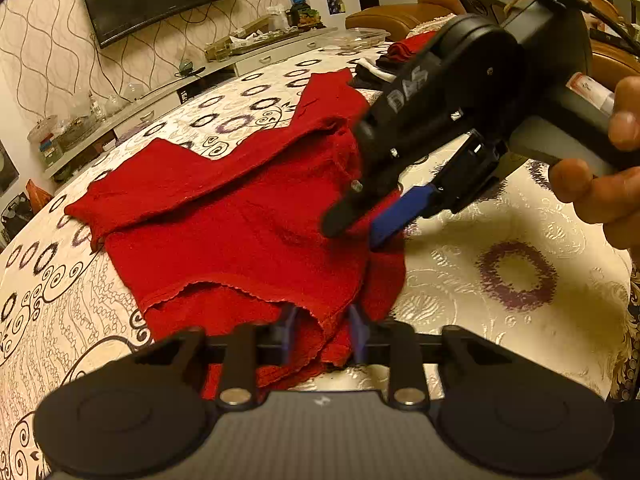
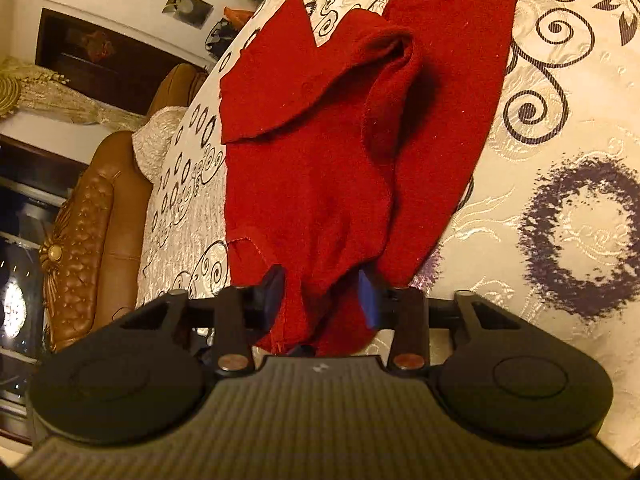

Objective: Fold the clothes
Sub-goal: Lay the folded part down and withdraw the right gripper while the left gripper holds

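Both claws pinch the red sweater (image 1: 240,216), long axis stretching away

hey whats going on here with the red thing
A person is folding a red sweater on a patterned tablecloth, with tongs in each hand. The left tongs grip its near edge, and the right tongs pinch another bunched part. One sleeve already lies folded across the body; the fold is only partly done.

We see left gripper (image 1: 322,334) and right gripper (image 2: 320,296) each pinching the red garment (image 1: 248,216), right-hand fingers (image 1: 592,188) wrapping its handle
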`<state>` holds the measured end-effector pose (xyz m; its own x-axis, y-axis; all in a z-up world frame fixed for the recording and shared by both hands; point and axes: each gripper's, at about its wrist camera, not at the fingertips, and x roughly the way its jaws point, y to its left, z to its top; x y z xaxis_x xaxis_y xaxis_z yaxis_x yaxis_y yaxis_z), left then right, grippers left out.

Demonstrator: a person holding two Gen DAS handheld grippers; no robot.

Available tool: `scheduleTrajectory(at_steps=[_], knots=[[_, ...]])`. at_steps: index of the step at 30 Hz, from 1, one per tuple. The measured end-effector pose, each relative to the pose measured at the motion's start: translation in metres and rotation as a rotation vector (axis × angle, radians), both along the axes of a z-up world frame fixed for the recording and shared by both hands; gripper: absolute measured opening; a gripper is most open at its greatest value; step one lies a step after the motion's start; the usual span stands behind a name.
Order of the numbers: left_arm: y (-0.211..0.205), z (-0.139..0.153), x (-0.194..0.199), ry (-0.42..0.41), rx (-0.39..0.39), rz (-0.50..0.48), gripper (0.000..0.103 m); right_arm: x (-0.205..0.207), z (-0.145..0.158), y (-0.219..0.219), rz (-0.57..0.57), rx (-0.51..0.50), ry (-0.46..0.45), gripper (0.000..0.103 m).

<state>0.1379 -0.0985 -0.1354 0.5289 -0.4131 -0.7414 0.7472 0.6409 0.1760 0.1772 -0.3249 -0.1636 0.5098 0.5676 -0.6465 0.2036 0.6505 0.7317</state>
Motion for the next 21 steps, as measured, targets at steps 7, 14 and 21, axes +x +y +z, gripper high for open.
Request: scheduleTrajectory(at_steps=[7, 14, 21], knots=[[0.011, 0.008, -0.009, -0.005, -0.019, -0.025, 0.008, -0.010, 0.006, 0.007, -0.012, -0.048, -0.005, 0.004], [0.011, 0.008, -0.018, 0.023, -0.001, -0.068, 0.010, -0.016, 0.007, 0.015, -0.015, -0.108, 0.008, 0.004], [0.007, 0.027, -0.002, 0.015, -0.134, -0.021, 0.022, -0.019, 0.005, 0.021, 0.011, -0.176, 0.025, 0.004]])
